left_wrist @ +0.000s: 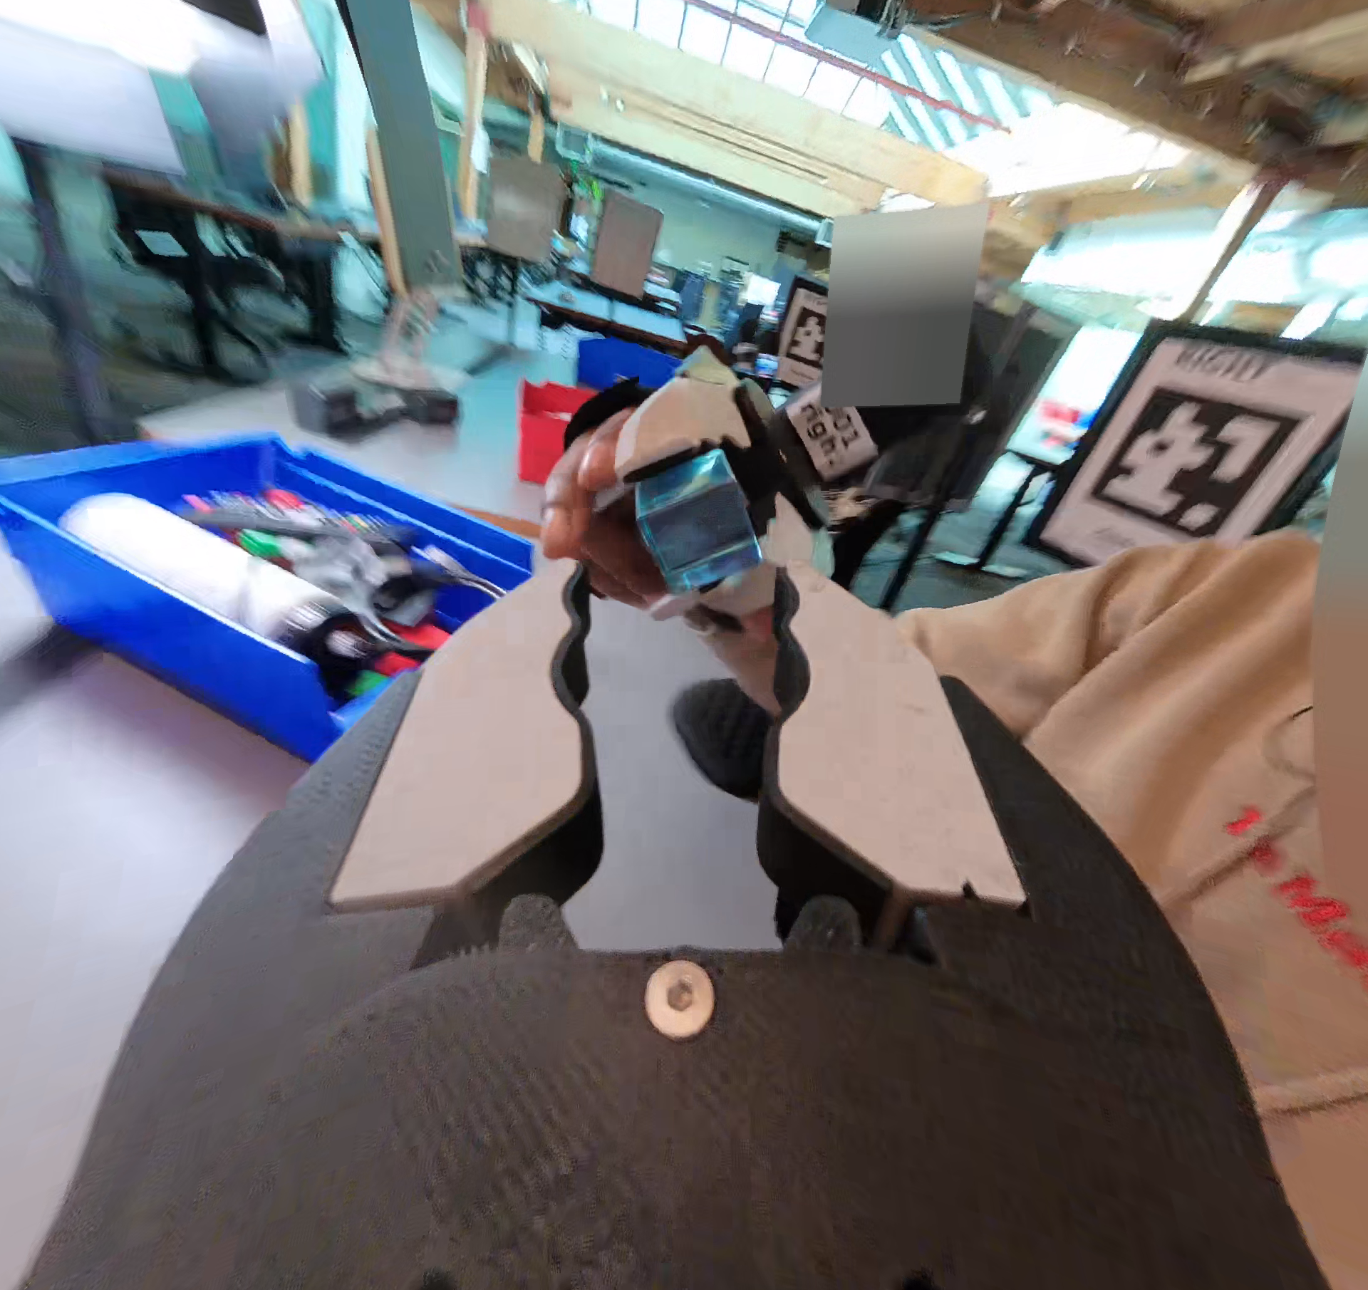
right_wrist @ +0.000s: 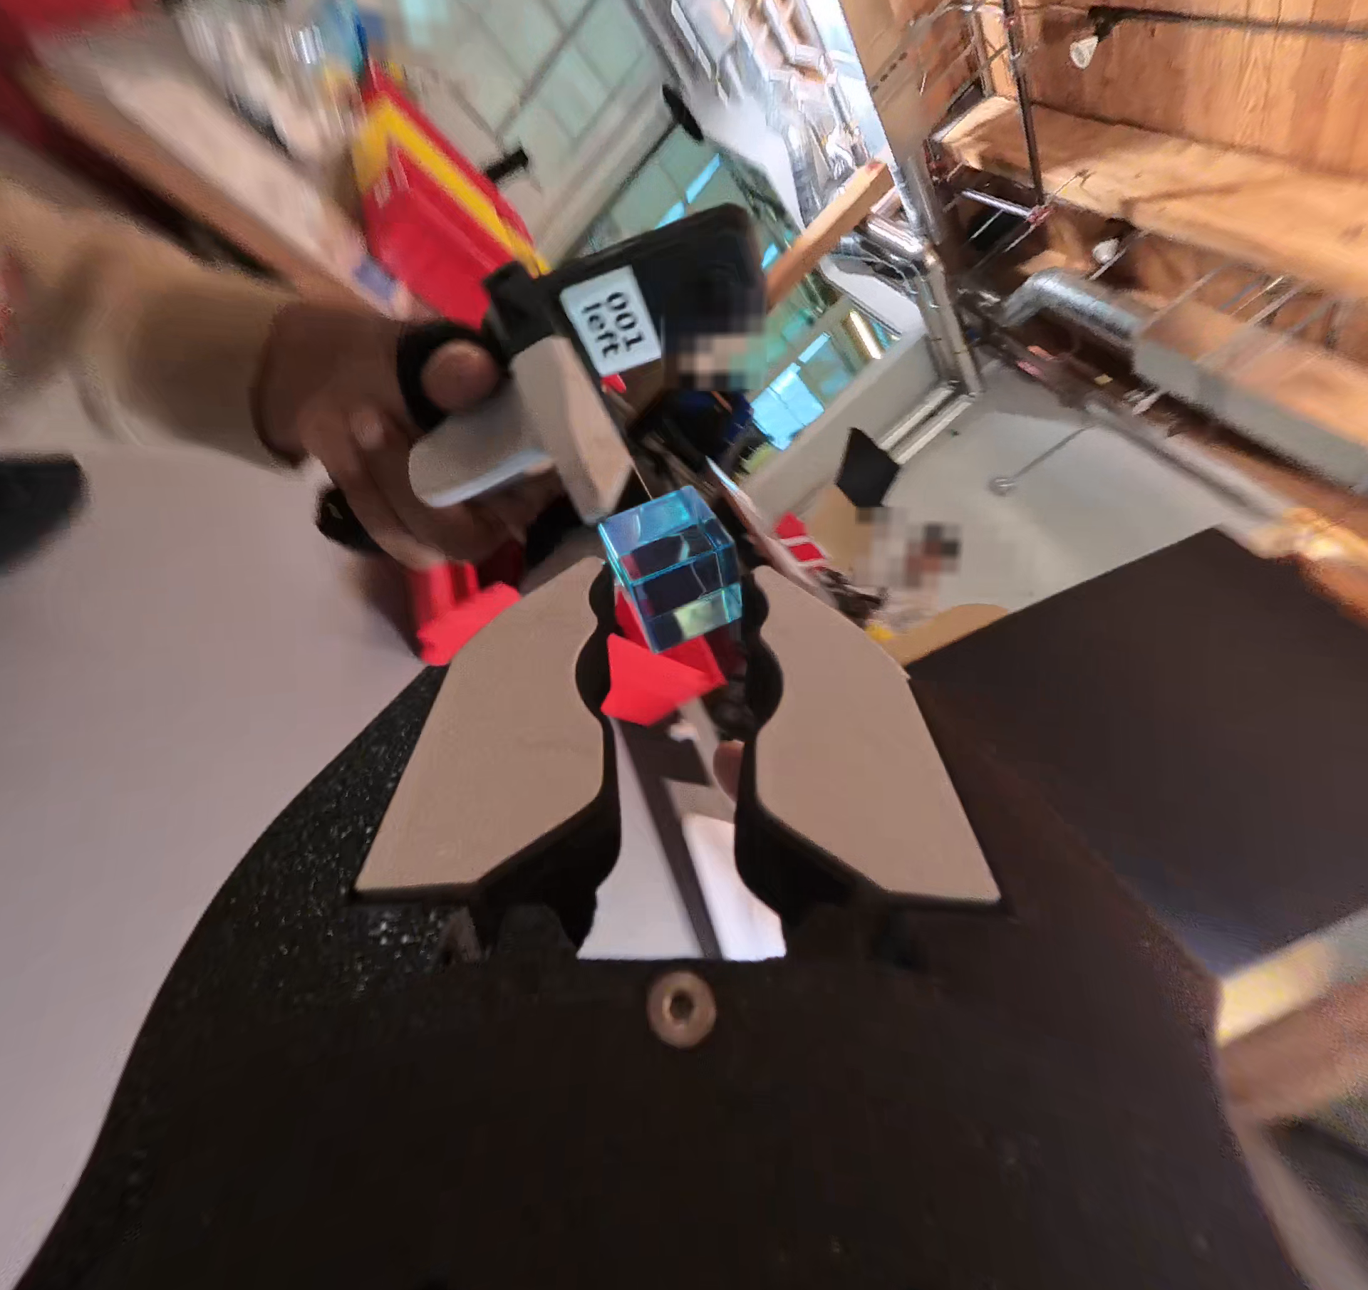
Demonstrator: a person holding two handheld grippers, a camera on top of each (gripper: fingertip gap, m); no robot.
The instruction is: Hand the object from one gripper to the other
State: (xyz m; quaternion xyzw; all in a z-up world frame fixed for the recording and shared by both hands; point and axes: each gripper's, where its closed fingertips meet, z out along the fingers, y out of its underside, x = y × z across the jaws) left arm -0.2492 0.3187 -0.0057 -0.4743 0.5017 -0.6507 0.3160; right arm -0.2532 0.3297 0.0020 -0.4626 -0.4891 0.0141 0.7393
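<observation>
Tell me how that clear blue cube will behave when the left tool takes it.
Likely rigid: the clear blue cube keeps sharp edges in the right tool. Probably slippery, since its faces look glossy. Possibly chips if dropped, as it looks like glass or acrylic.

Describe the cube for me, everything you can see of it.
The cube is small, clear and blue-tinted, like glass or acrylic, with sharp edges and dark reflections inside. It is held in the air above the table, tilted with one corner down, pinched at the fingertips of the right claw. The left claw is open just short of it. Whether the left claw's fingertips touch it cannot be told.
</observation>
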